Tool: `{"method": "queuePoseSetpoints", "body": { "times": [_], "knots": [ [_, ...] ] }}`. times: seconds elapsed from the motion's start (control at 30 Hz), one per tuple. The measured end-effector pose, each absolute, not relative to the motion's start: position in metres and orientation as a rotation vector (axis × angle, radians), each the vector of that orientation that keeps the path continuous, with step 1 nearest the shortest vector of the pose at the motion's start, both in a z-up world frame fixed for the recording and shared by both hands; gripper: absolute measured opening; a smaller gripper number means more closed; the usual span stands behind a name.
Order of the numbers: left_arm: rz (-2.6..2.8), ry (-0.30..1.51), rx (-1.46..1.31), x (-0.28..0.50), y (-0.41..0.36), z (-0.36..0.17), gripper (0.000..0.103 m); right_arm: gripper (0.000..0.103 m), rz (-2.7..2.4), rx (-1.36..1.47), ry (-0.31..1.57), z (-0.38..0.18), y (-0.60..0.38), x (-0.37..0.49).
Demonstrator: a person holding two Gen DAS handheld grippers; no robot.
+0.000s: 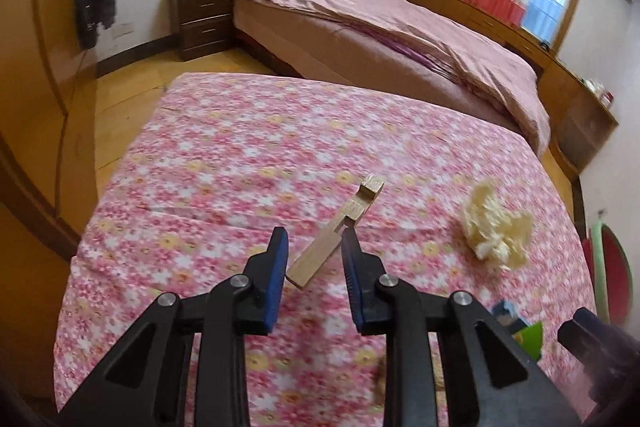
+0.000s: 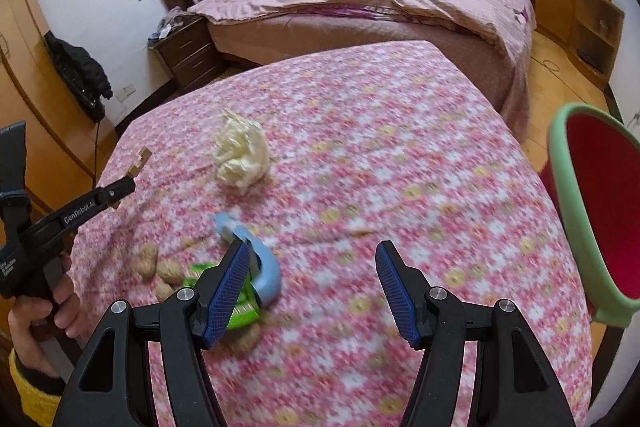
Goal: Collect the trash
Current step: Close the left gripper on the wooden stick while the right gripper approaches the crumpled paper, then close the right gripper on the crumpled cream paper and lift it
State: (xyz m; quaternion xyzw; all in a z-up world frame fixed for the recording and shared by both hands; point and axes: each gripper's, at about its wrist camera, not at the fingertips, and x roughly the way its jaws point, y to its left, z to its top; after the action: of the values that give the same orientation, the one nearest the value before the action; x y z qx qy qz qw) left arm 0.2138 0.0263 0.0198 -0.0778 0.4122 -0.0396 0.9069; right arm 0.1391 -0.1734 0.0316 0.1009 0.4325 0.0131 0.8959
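My left gripper [image 1: 314, 241] is shut on a notched wooden stick [image 1: 352, 211], which slants up and away above the pink floral tablecloth [image 1: 240, 155]. The right wrist view shows the same gripper [image 2: 122, 189] at the left, held by a hand, with the stick [image 2: 140, 159] poking out past its tips. A crumpled pale yellow paper wad [image 1: 496, 231] [image 2: 240, 155] lies on the cloth to its right. My right gripper [image 2: 312, 279] stands open above the cloth with nothing between its fingers. Just left of it lie a light blue plastic piece [image 2: 266, 269], a green wrapper [image 2: 240, 307] and walnuts [image 2: 148, 261].
A bin with a green rim [image 2: 560, 195] and a red inside stands off the table's right edge, also seen as a watermelon-patterned bin [image 1: 610, 267]. Beyond the table are a bed with a pink cover [image 1: 380, 15], a dark nightstand [image 1: 200, 15] and wooden cabinets [image 2: 576, 7].
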Motion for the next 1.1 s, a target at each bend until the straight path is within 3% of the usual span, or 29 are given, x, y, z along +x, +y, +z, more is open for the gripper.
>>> {"method": "queuePoseSetpoints", "body": {
  "times": [0.93, 1.1],
  "knots": [
    [-0.044, 0.870, -0.223, 0.218, 0.039, -0.004, 0.027, 0.066, 0.075, 0.158, 0.937, 0.000, -0.125, 0.234],
    [-0.046, 0.871, -0.218, 0.217, 0.038, -0.005, 0.027, 0.033, 0.069, 0.115, 0.944, -0.001, -0.123, 0.233]
  ]
}}
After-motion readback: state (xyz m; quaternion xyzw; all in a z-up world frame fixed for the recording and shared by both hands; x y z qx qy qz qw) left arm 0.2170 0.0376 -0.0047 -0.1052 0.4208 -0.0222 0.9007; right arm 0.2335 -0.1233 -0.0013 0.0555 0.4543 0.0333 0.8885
